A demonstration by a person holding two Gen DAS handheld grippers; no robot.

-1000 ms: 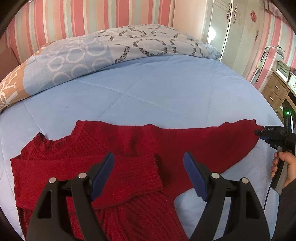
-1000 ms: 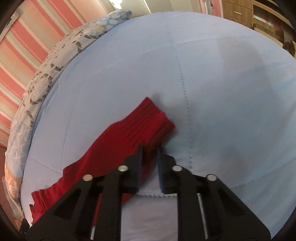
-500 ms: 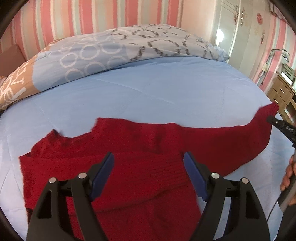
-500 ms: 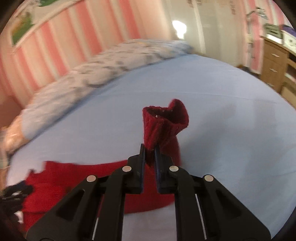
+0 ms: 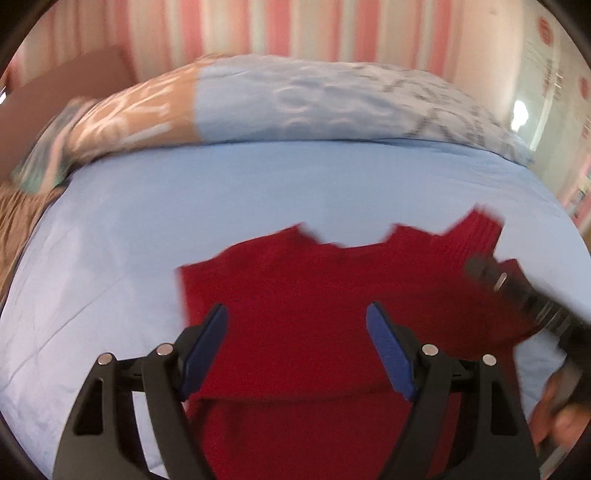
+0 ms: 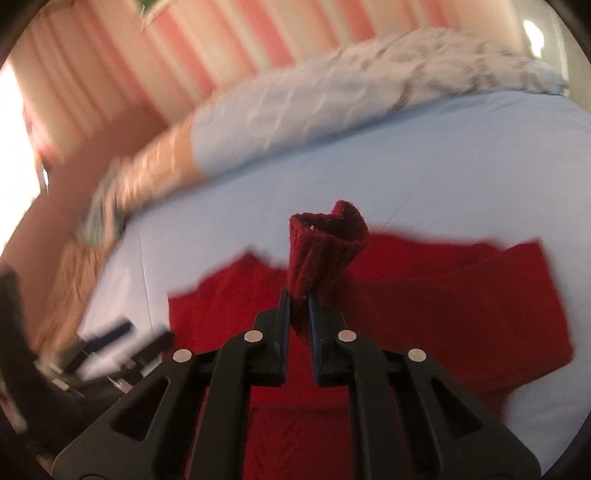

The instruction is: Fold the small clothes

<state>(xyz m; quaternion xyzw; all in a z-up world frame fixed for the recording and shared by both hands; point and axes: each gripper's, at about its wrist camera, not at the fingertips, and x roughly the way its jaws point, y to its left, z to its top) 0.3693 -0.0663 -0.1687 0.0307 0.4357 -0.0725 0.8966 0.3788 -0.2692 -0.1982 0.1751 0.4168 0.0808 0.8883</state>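
Note:
A red knit sweater lies flat on the light blue bed, collar toward the pillows. My left gripper is open and empty, hovering over the sweater's chest. My right gripper is shut on the ribbed sleeve cuff, which stands up above its tips over the sweater body. The right gripper also shows blurred in the left wrist view, holding the sleeve above the sweater's right shoulder. The left gripper appears blurred at the lower left of the right wrist view.
A patterned blue and tan duvet is bunched along the head of the bed against the pink striped wall. A white wardrobe stands at the right. Bare blue sheet lies left of the sweater.
My right gripper has lifted the sleeve cuff off the bed and carried it leftward over the sweater body. My left gripper stayed open and shifted so the sweater sits centred under it.

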